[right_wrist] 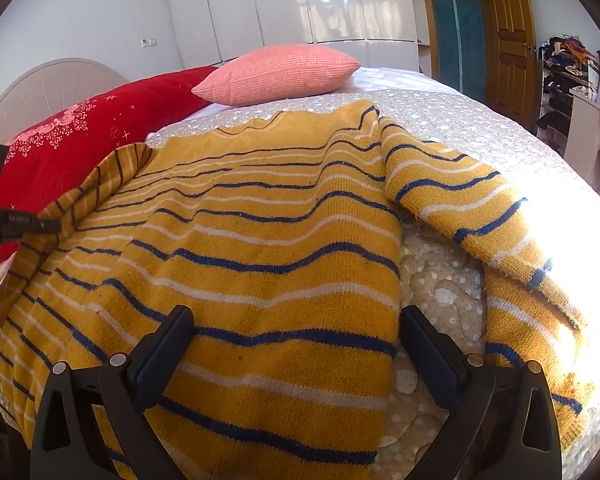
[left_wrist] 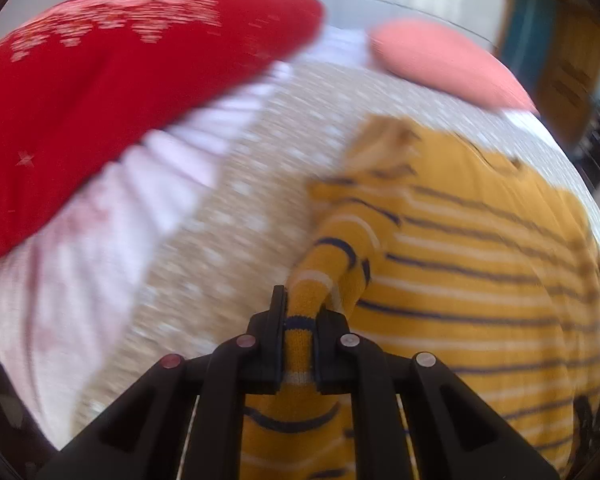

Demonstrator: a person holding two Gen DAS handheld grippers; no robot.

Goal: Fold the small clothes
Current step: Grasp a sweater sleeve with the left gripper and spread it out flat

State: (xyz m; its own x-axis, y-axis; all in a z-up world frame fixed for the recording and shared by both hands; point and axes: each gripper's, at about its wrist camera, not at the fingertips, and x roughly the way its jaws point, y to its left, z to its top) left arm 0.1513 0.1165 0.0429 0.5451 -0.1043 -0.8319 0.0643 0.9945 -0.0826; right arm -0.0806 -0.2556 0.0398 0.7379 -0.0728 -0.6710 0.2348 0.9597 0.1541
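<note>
Yellow knit sweater (right_wrist: pixel 260 240) with navy and white stripes lies spread on the dotted beige bedspread (right_wrist: pixel 460 120), body flat, filling the middle of the right wrist view.

Left gripper (left_wrist: pixel 300 320): jaws clenched on the sweater's left sleeve (left_wrist: pixel 300 344), knit pinched between the pads at 6 o'clock in its own view. In the right wrist view this gripper appears at 9 o'clock, sleeve lifted off the bed and drawn up over the body's edge.

Right gripper (right_wrist: pixel 296 344): jaws spread wide, released, above the sweater's lower body at 6 o'clock; nothing is pinched.

Right sleeve (right_wrist: pixel 460 200) lies angled out toward 3 o'clock, in bright sun.

Red cushion (right_wrist: pixel 100 136) at 10 o'clock, pink cushion (right_wrist: pixel 280 72) at 12 o'clock, both beyond the collar. Left wrist view is motion-blurred.
</note>
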